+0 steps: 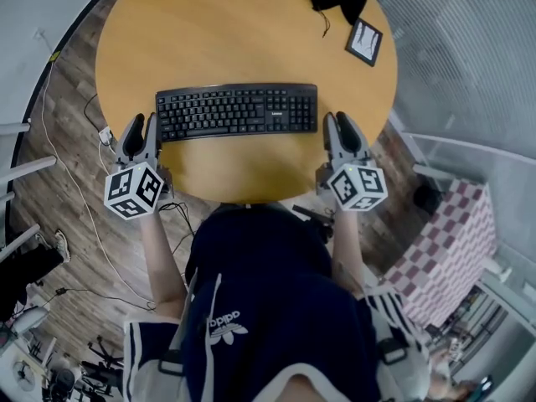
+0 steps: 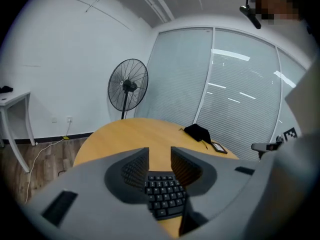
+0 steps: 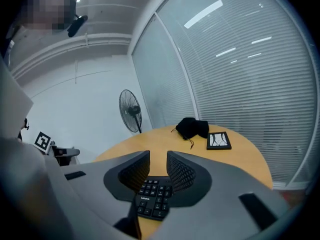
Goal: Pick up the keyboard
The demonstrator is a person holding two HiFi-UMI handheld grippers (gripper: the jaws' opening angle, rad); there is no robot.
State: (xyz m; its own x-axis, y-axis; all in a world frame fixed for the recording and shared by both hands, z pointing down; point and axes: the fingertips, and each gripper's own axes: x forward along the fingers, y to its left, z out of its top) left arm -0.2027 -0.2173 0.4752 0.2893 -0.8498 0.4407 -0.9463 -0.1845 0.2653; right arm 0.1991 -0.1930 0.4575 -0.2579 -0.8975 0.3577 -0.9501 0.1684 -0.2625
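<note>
Keyboard (image 1: pixel 237 111) is lying flat on the table (image 1: pixel 209 23), its ends just beside the left gripper (image 1: pixel 142 129) and right gripper (image 1: pixel 337 124). Both are standing open and empty, and each should be sliding level onto an end before both close evenly.

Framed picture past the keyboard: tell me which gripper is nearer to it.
Right. The right gripper is at the right end of the keyboard, the framed picture beyond it; the left gripper is at the keyboard's left end, farther off.
</note>
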